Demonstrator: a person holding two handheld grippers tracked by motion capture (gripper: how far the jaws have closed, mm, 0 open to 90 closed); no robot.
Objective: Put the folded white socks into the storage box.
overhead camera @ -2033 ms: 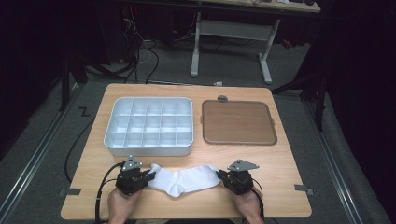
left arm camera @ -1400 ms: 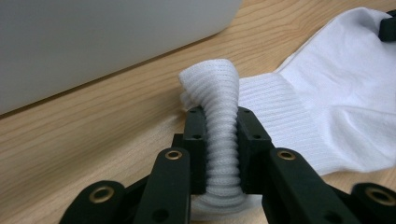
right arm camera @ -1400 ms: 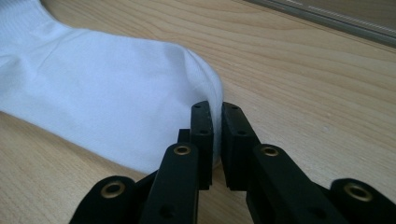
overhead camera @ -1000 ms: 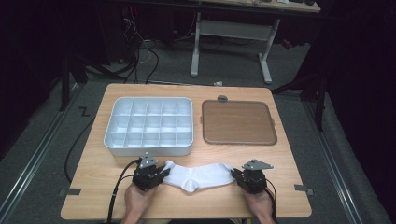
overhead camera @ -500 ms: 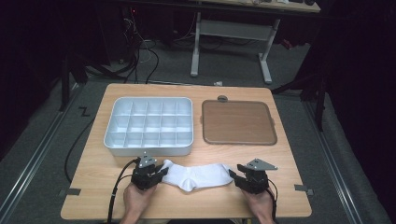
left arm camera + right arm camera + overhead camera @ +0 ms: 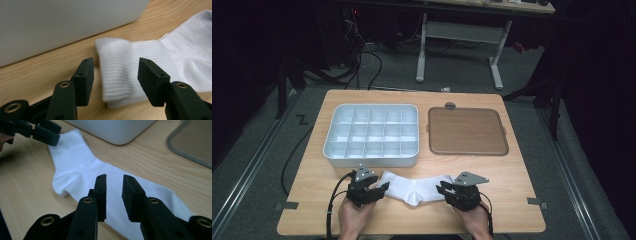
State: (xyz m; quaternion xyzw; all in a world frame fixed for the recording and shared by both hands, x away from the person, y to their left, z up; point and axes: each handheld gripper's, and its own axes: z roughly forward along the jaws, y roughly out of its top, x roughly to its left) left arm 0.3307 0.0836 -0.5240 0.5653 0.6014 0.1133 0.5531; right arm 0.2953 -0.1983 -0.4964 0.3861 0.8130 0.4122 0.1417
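Two grippers flanked a white sock [image 6: 414, 188] lying flat near the table's [image 6: 512, 180] front edge, just before the tray [image 6: 372, 135]: your left gripper [image 6: 379, 189] had just opened wide around the ribbed cuff without pressing it, and your right gripper [image 6: 443, 190] had just narrowed to a slim gap above the toe, holding nothing. Closing the right now could pinch empty air or bunch the toe. Two seconds earlier, both clamped the sock.

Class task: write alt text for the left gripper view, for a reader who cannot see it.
Two black jaws of the left gripper stand open around the ribbed cuff of a white sock lying flat on a wooden table, the pads not pressing it. Behind runs the pale grey wall of a compartment tray.
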